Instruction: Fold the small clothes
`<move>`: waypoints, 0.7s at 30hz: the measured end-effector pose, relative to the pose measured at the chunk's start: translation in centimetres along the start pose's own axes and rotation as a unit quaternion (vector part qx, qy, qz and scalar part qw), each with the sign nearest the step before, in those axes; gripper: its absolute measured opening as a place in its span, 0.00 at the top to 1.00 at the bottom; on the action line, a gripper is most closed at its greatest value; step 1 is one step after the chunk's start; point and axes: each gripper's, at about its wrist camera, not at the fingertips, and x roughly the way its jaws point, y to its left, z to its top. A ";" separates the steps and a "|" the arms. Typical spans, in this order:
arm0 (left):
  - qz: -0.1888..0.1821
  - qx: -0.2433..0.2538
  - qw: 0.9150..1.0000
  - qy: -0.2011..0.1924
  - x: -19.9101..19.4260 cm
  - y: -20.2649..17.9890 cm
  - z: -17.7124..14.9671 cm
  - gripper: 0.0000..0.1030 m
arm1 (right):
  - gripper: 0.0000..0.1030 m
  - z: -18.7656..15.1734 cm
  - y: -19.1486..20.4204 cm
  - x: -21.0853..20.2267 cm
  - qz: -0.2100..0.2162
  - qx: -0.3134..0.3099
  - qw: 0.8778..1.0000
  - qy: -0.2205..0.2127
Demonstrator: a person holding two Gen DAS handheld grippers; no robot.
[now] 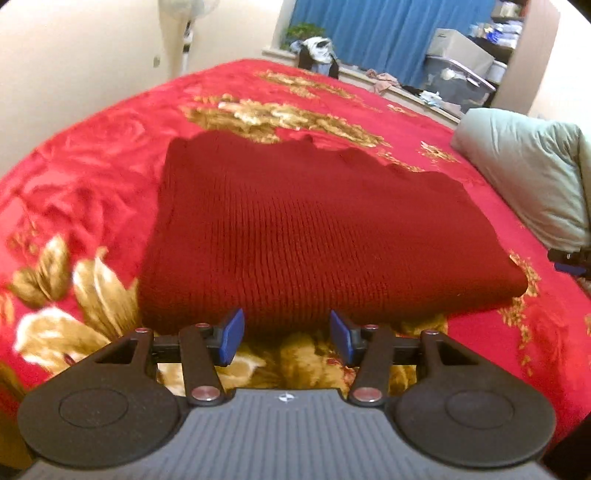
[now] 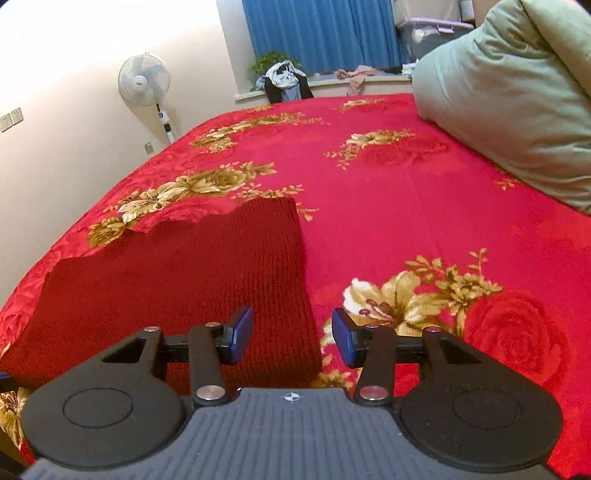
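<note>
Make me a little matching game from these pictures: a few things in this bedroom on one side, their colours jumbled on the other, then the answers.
Things:
1. knitted garment
2. curtain
3. quilt
4. standing fan

Colours:
A. white
B. pale green
C. dark red
D. blue

Pairs: 1-C, 2-D, 3-B, 4-A

Dark red knitted sweater (image 1: 295,229) lies folded flat on bedspread (image 1: 92,155).
</note>
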 end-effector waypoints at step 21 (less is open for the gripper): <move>-0.039 -0.279 0.959 0.043 4.6 6.6 0.0 0.19 | 0.52 0.4 1.2 1.0 0.004 -0.029 1.000 0.002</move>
